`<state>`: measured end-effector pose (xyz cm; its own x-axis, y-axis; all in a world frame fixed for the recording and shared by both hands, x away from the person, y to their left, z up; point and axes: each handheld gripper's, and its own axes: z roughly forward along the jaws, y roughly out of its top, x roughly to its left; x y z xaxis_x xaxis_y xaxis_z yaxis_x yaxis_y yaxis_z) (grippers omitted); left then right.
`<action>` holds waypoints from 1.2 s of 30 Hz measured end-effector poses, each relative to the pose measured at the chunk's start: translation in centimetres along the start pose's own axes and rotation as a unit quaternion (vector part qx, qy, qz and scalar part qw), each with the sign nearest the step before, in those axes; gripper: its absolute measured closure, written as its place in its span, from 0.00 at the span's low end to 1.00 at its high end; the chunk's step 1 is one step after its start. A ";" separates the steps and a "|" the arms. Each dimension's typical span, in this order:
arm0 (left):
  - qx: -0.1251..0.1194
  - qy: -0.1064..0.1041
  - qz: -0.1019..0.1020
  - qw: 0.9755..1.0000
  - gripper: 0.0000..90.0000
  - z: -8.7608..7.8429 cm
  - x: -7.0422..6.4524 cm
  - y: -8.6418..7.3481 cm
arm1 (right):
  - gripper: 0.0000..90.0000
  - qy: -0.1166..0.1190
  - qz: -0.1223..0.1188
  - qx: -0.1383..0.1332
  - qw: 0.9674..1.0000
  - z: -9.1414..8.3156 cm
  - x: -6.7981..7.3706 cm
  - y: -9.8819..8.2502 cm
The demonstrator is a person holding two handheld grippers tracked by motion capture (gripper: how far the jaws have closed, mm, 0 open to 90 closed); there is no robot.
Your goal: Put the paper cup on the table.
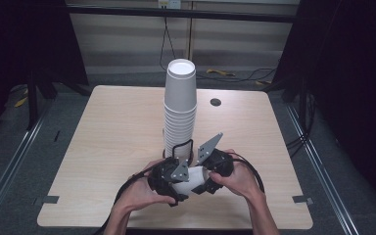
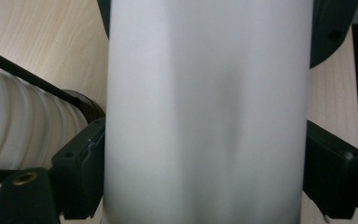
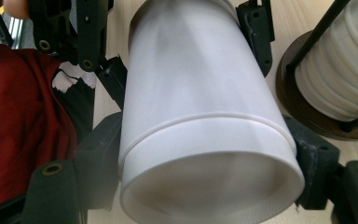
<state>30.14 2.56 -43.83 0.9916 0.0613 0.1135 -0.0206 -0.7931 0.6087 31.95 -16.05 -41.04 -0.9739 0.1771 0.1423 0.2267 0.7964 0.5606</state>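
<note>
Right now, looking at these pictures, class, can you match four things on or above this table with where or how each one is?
Things:
1. tall stack of cups
2. single white cup
3. wire stand
4. small dark hole

Places or states:
A. in the tabletop, right of the stack
B. lying sideways between both hand-held grippers
C. upright at mid-table
D. round the stack's foot

Pairs: 1-C, 2-B, 3-D, 4-A

White cup (image 2: 205, 112) — blurred, cut off top and bottom — hides the table behind.

One tall cup stack (image 1: 180, 105) stands on one table (image 1: 112, 132). Two nested cups (image 3: 200, 121) lie apart from it (between two grippers).
</note>
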 end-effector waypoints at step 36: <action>-0.196 0.054 -0.080 0.976 0.18 -4.0 0.6 -2.2 | 0.28 -0.030 0.047 -0.061 0.997 -2.0 -0.3 -2.6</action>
<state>30.30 6.75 -42.00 0.9677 0.2447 0.0614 0.0648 -0.4764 0.8768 31.68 -19.30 -40.90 -0.9464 0.2850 0.1521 0.3139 0.6996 0.6419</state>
